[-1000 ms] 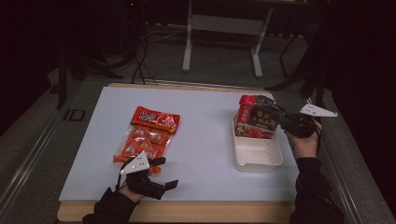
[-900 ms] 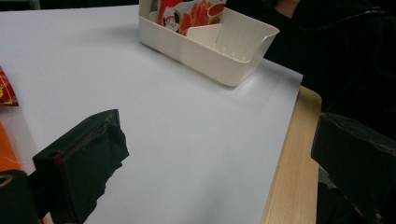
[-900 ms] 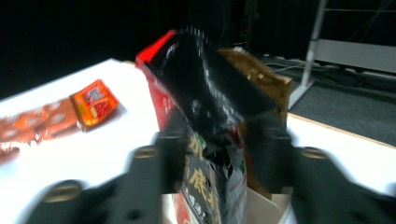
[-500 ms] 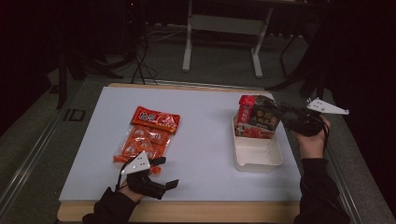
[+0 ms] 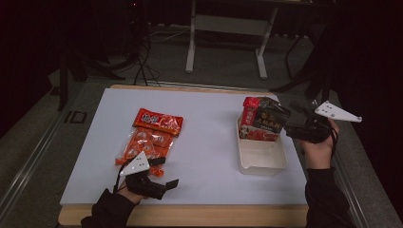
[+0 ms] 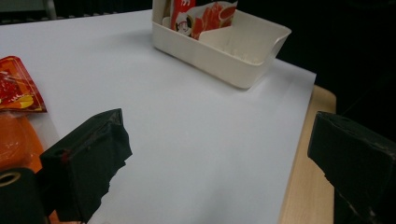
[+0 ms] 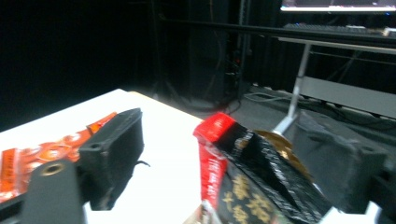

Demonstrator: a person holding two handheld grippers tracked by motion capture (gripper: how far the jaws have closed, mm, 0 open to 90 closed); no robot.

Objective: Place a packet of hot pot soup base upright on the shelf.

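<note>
A red and black snack pack (image 5: 263, 121) stands upright at the far end of a white bin (image 5: 263, 161) on the right of the table. My right gripper (image 5: 289, 121) is just to its right, open; in the right gripper view the pack (image 7: 252, 186) sits between the two spread jaws, and neither seems to press it. Two orange snack packs (image 5: 158, 122) (image 5: 142, 145) lie flat at the left. My left gripper (image 5: 167, 172) rests open near the front edge, just below them, holding nothing. In the left gripper view it (image 6: 219, 126) faces the bin (image 6: 243, 65).
A white sheet (image 5: 204, 142) covers the wooden table, whose front edge (image 5: 190, 213) lies close to the left hand. A metal stand (image 5: 228, 28) and cables are on the dark floor behind. The near part of the bin holds nothing.
The right hand has drifted a little to the right and back from the pack, which stays standing in the bin. The left gripper has not moved.
</note>
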